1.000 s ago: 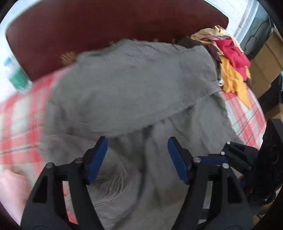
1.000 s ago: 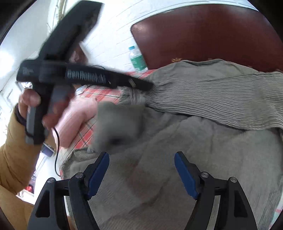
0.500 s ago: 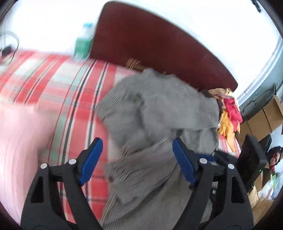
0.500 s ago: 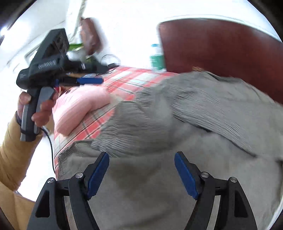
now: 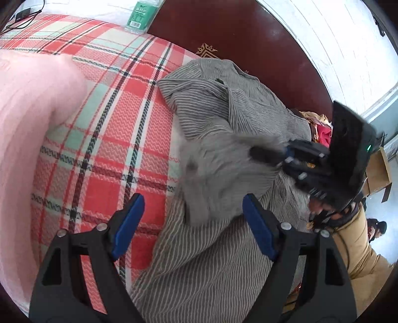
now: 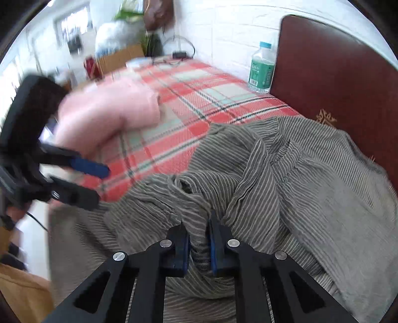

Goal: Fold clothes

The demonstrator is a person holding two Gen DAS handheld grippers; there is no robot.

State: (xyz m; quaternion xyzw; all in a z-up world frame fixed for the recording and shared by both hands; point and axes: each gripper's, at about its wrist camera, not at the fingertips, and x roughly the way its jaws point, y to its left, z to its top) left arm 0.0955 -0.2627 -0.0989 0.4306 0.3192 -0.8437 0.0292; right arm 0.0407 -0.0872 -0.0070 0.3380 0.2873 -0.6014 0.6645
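Left wrist view first: the left gripper (image 5: 192,223) has its jaws spread wide, blue pads well apart, nothing pinched between them, hovering over the near edge of the grey striped shirt (image 5: 223,119). That shirt lies crumpled on the plaid bedspread (image 5: 112,119), bunched up against the dark red headboard (image 5: 248,44). A pink garment (image 5: 32,124) sits off to the left on the same bedspread, and a green-labelled water bottle (image 5: 143,12) stands at the top by the headboard. On the right you can see the right gripper (image 5: 263,152) reaching into the shirt, blurry, with a bit of tan sleeve (image 5: 358,248) behind it and a pile of colourful clothes (image 5: 321,129) further back. Right wrist view: the right gripper (image 6: 199,244) has just snapped closed and its pads are clamped on a gathered fold of the grey striped shirt (image 6: 323,186), fabric squeezed right between them. The left gripper (image 6: 95,182) shows at the left edge, blurred, jaws apart, over the plaid bedspread (image 6: 199,99) just in front of the pink garment (image 6: 107,116). The water bottle (image 6: 261,67) stands beside the headboard (image 6: 335,74).
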